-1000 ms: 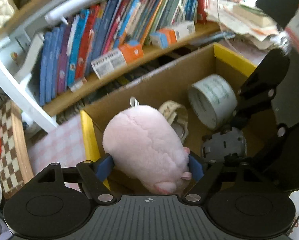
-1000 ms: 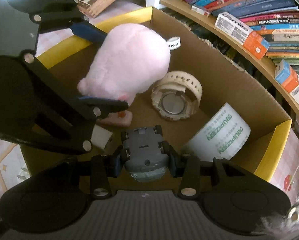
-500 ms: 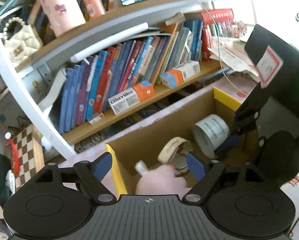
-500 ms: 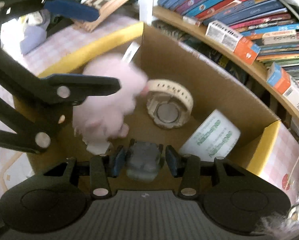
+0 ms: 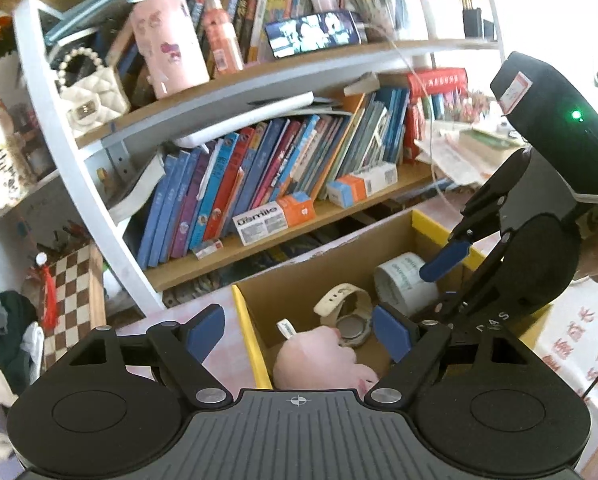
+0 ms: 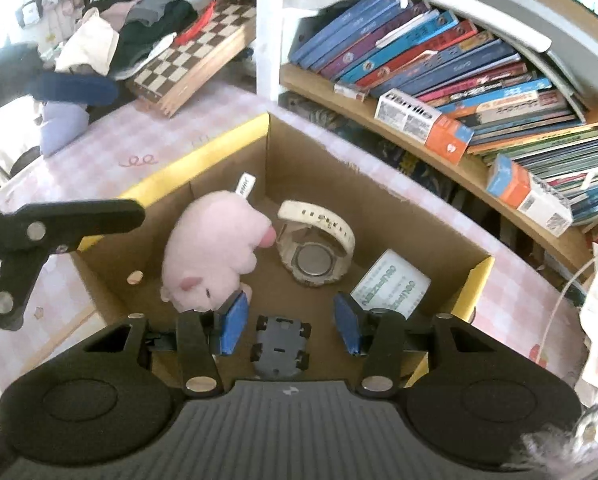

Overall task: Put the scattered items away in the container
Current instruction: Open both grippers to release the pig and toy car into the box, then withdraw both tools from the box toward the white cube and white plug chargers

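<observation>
The cardboard box (image 6: pixel 311 152) with yellow flap edges holds a pink plush toy (image 6: pixel 215 248), a cream wristwatch (image 6: pixel 315 248), a white tape roll (image 6: pixel 391 284) and a grey toy car (image 6: pixel 281 350). My right gripper (image 6: pixel 291 326) hangs open above the box, the car lying on the floor below its fingers. My left gripper (image 5: pixel 299 334) is open and raised above the box's (image 5: pixel 327 272) left edge, with the plush (image 5: pixel 319 364) beneath it. The watch (image 5: pixel 347 312) and roll (image 5: pixel 403 280) lie beyond, partly behind the right gripper (image 5: pixel 447 258).
A white-framed bookshelf (image 5: pixel 259 184) packed with books rises right behind the box. A folded chessboard (image 6: pixel 195 56) and a heap of clothes (image 6: pixel 119 28) lie on the pink checked tabletop (image 6: pixel 139 148) to the left. Papers (image 5: pixel 459 152) pile up at the right.
Both grippers have let go and opened: the plush and the toy car dropped into the box. Both grippers then lifted up and away from the box.
</observation>
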Demonstrator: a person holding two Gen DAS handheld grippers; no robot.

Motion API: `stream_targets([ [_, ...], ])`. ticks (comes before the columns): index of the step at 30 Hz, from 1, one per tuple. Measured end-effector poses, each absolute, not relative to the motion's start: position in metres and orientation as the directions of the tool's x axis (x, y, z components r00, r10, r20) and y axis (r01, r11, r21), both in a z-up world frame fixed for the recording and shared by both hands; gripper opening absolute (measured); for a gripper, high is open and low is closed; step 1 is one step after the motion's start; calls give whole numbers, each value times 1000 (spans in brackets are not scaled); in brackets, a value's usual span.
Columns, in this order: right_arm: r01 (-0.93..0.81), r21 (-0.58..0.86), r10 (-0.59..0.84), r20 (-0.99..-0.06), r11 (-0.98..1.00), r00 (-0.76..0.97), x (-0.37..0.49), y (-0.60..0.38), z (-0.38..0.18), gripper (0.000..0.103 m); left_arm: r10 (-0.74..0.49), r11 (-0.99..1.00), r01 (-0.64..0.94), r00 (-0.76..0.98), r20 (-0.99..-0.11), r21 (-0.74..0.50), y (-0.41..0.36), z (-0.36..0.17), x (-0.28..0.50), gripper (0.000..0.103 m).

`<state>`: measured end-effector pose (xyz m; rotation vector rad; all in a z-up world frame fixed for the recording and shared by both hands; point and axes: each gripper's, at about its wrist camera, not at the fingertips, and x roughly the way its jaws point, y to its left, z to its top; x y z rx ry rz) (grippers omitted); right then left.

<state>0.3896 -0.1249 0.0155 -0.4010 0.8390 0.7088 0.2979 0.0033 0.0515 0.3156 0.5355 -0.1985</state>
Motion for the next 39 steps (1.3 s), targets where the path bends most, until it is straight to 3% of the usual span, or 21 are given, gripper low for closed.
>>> stream_targets([
  [12, -650, -74, 384, -754, 756, 533, 306, -118, 35, 48, -195, 931, 317, 852, -487, 182, 21, 67, 231, 84],
  [19, -610, -76, 366, -739, 789, 566, 255, -114, 43, 48, -210, 927, 335, 838, -504, 169, 37, 60, 189, 84],
  [39, -346, 56, 292, -672, 936, 681, 127, -110, -4, 51, -67, 994, 100, 834, -547, 31, 63, 8, 91, 84],
])
